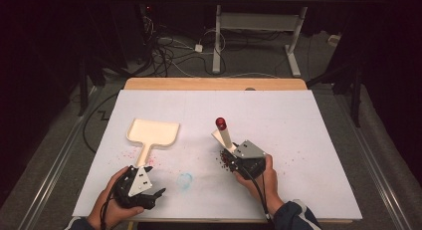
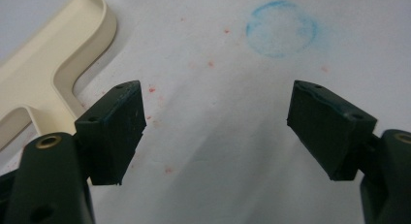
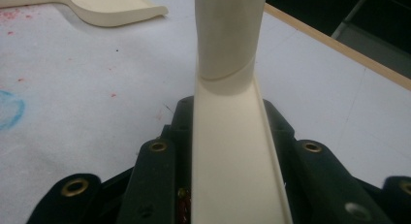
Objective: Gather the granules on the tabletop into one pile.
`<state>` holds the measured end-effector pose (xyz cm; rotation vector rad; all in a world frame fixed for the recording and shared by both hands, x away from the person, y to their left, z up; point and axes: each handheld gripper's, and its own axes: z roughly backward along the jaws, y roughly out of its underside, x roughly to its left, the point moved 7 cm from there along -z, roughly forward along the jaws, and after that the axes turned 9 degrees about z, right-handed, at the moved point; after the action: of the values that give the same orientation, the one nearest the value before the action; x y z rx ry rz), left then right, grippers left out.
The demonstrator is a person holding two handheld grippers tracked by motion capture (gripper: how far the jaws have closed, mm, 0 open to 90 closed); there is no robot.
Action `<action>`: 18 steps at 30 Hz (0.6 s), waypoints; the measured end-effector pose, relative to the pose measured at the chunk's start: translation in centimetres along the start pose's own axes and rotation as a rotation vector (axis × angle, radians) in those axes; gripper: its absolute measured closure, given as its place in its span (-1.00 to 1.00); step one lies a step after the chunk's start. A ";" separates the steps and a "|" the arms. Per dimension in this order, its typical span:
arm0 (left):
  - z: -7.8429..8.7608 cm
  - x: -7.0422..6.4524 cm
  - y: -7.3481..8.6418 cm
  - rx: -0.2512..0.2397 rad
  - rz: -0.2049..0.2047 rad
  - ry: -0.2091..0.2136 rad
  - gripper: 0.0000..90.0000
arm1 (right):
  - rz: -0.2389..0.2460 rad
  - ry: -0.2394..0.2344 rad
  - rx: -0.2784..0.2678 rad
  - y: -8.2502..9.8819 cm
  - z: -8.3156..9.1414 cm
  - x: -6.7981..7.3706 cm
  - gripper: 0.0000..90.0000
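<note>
Right claw squeezes the cream brush handle tight, bristles down on a pile of red crumbs on the white table, to sweep them. Left claw waits wide open beside the one cream dustpan. One brush, one dustpan, two claws

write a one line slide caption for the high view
Right gripper clamps a cream brush handle over red crumbs; open left gripper waits beside the cream dustpan.
</note>
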<state>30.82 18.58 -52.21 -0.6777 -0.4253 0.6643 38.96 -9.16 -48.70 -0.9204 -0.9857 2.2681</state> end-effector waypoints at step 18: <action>0.1 0.0 0.0 -0.003 0.008 -0.003 -0.55 | 0.019 -0.175 -0.154 0.2 6.3 -3.5 0.50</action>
<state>30.75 18.63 -52.16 -0.6818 -0.4267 0.6720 36.56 -14.33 -44.29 -0.8054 -1.2481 2.3452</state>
